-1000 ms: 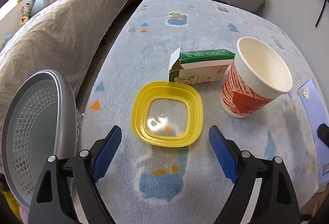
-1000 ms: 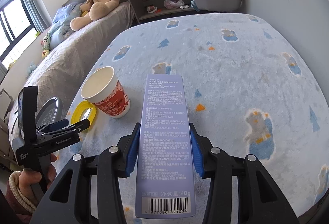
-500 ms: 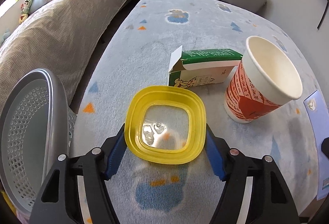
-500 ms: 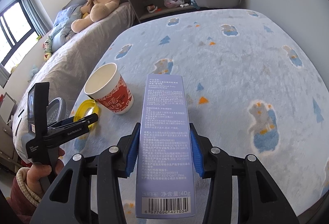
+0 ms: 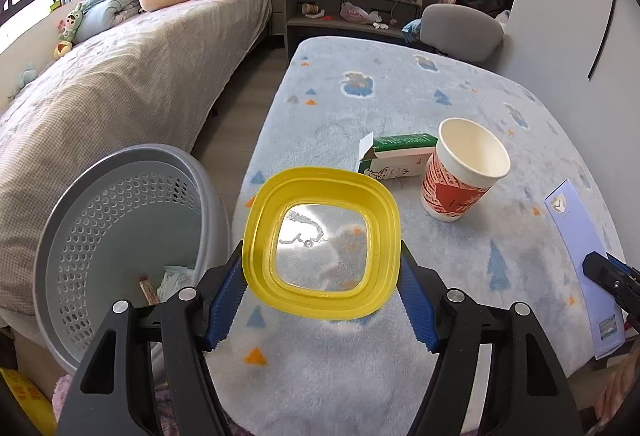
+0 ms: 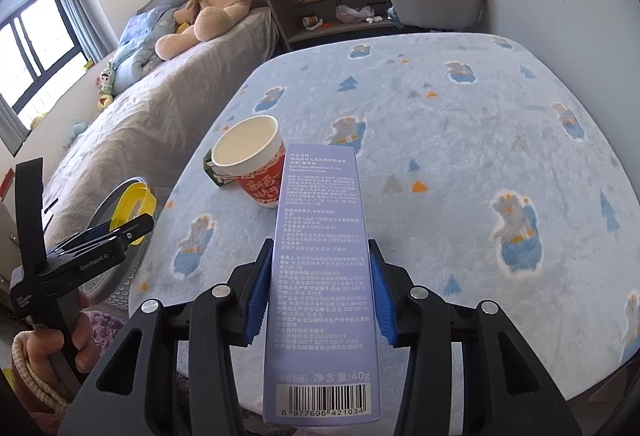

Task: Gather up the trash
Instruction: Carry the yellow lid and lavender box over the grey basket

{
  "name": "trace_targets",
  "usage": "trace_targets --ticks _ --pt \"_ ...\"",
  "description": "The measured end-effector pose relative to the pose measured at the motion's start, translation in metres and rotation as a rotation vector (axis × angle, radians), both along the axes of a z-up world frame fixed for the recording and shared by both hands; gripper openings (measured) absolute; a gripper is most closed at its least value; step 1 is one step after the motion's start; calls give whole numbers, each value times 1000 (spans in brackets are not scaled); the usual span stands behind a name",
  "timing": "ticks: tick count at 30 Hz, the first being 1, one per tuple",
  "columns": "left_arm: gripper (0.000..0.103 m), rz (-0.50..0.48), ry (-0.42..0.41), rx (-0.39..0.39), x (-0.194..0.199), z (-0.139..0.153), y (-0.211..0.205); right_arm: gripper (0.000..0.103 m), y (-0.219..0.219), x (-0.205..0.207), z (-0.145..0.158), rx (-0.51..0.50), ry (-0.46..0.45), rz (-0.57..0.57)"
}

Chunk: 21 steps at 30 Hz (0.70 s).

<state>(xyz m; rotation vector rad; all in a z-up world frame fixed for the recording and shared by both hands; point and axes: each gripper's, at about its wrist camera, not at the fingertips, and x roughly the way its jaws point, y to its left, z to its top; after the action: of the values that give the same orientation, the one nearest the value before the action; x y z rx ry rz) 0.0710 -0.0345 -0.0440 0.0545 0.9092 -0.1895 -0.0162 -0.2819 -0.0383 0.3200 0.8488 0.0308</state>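
— Bedroom, then: a grey bed with a teddy along one side, and a fleecy blue blanket (image 5: 400,107) spread flat as the work surface. What's in the tools?

— Left gripper (image 5: 320,288) has its blue pads pressed on either side of a yellow lid (image 5: 322,244), which is clear of the blanket and tilted to face the camera. Right gripper (image 6: 318,292) is pinching a lilac box (image 6: 320,276) lengthwise, long axis running straight out between the fingers.

— And the bin?

— Grey perforated basket (image 5: 100,220), on the floor off the blanket's edge, to the left of the lid and lower. A few scraps already lie at its bottom. That sideways offset is what the next move likely turns on: the lid hangs just beside the rim, over the blanket's edge rather than over the opening.

— Which hand is nearer?

— The left, clearly. From the right wrist view the left gripper (image 6: 120,232) sits right at the basket, while the box is well apart from it, across the blanket.

— What's left on the blanket?

— A paper cup (image 5: 464,171) standing upright, and a green carton (image 5: 396,155) lying on its side, touching or just behind the cup.
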Motion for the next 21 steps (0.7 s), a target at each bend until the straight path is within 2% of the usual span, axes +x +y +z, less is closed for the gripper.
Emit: trace_targets --ticks 9,21 --pt "68 42 -61 -13 -32 22 52 44 57 4 16 10 -39 89" --pt "68 179 -87 -22 -39 32 144 44 163 45 25 32 -51 299"
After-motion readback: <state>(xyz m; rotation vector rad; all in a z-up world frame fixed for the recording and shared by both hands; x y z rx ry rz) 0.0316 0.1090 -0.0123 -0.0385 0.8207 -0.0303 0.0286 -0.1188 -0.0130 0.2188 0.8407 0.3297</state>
